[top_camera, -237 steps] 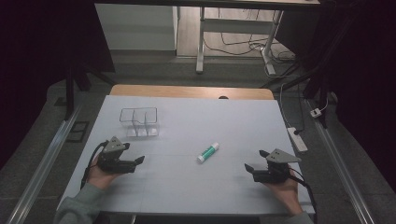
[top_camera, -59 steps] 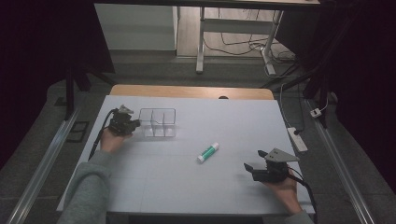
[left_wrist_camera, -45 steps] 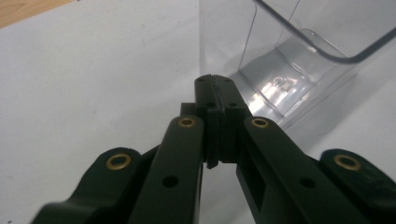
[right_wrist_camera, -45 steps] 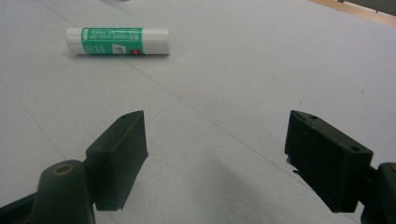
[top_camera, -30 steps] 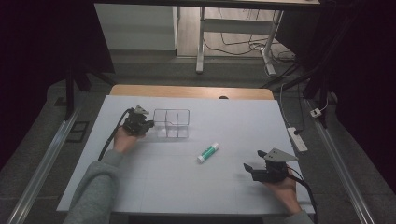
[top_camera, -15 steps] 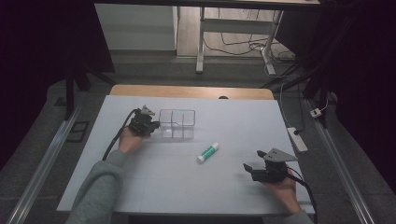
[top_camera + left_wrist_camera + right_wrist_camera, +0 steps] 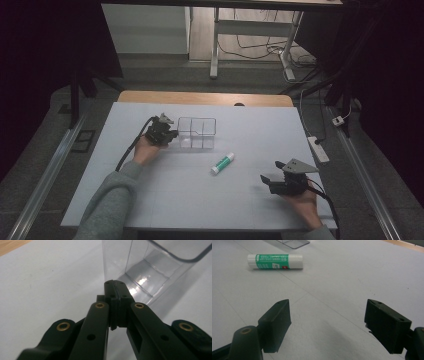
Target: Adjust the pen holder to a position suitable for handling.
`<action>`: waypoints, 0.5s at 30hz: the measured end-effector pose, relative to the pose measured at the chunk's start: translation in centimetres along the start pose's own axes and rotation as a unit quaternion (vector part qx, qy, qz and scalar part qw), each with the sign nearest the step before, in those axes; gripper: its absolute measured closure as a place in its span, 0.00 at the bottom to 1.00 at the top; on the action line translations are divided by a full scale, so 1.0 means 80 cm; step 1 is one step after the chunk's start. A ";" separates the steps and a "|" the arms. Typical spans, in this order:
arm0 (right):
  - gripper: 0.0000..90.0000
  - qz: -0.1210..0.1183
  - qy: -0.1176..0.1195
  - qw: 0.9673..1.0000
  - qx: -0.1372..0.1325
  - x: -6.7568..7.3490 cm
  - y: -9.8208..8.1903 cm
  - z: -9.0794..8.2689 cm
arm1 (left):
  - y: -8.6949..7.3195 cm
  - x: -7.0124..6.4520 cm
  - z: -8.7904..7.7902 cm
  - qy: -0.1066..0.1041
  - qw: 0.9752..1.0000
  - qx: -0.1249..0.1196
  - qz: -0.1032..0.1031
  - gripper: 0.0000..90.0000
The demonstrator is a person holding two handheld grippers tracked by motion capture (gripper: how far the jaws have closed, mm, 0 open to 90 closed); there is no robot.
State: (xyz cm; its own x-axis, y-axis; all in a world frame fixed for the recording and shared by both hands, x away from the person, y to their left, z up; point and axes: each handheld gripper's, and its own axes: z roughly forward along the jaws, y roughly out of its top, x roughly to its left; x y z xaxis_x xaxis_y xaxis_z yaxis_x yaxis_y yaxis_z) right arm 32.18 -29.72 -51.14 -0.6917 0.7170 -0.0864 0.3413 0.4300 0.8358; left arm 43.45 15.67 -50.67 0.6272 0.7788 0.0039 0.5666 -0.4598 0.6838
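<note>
clear box at your left jaws, glue stick lying free

your left gripper (image 7: 167,134) sits at the left end of the clear plastic organiser (image 7: 197,133), on the far left part of the white tabletop (image 7: 250,125). in the left gripper view its jaws are pressed together with nothing between them, and their tips are right at the near corner of the organiser (image 7: 150,272); whether they touch the wall you cannot tell from here. the organiser stands upright with its open top up, its long axis running left to right across the tabletop in the high view, with dividers splitting it into compartments side by side.

the glue stick (image 7: 222,163) lies flat just in front of the organiser, apart from it, near the middle of the tabletop. its long axis runs on a diagonal, the white cap end pointing toward the near left and the other end toward the far right. in the right gripper view the glue stick (image 7: 275,261) lies crosswise, well ahead of the jaws.

your right gripper (image 7: 272,181) rests at the near right of the tabletop, well apart from the glue stick. its jaws stand wide apart and hold nothing.
</note>
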 end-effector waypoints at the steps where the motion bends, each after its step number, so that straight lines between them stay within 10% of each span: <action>1: 0.23 0.000 0.000 1.000 0.001 0.000 0.000 0.000 | 0.000 -0.001 0.000 0.000 1.000 0.001 0.002 0.98; 15: 0.23 0.003 0.002 1.000 -0.003 0.000 0.000 -0.001 | 0.000 -0.002 0.001 -0.009 1.000 0.000 0.006 0.98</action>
State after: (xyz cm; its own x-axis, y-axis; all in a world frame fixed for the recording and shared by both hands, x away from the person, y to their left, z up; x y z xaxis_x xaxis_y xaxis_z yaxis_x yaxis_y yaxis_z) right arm 32.13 -29.76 -51.05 -0.6925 0.7172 -0.0781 0.3422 0.4218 0.8396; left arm 43.40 15.54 -50.75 0.6428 0.7660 -0.0015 0.5595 -0.4682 0.6840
